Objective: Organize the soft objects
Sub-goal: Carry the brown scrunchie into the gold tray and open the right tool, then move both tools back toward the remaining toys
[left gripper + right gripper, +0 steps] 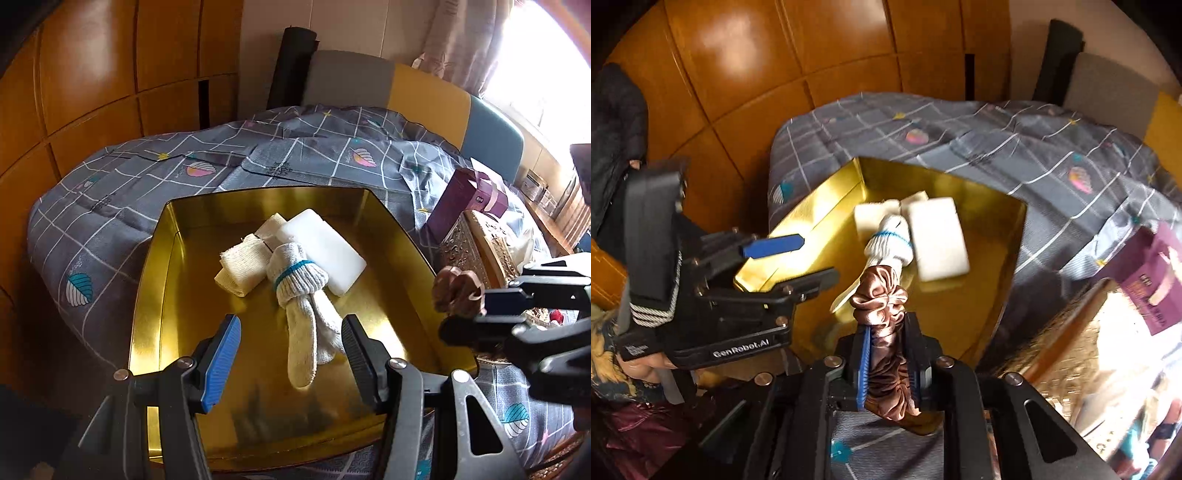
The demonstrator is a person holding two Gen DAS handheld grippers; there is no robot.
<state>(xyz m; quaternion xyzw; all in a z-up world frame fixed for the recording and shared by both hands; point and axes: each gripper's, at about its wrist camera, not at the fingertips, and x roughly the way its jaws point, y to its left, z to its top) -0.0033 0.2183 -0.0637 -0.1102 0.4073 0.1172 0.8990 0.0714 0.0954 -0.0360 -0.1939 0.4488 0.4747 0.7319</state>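
Observation:
A gold tray (151, 295) lies on the bed and holds a white knit glove with a blue band (301, 295), a cream folded cloth (240, 266) and a white sponge block (325, 247). My left gripper (291, 354) is open and empty, its jaws either side of the glove's fingers, above the tray. My right gripper (890, 354) is shut on a brown satin scrunchie (882, 317), held above the tray's near edge (1008, 295). The right gripper with the scrunchie (458, 291) also shows at the right of the left wrist view.
The bed has a grey patterned quilt (147, 184). A purple box (465, 199) and ornate gold boxes (480, 243) sit right of the tray. Wooden wardrobe panels (92, 74) stand left. A padded headboard (406, 85) is at the back.

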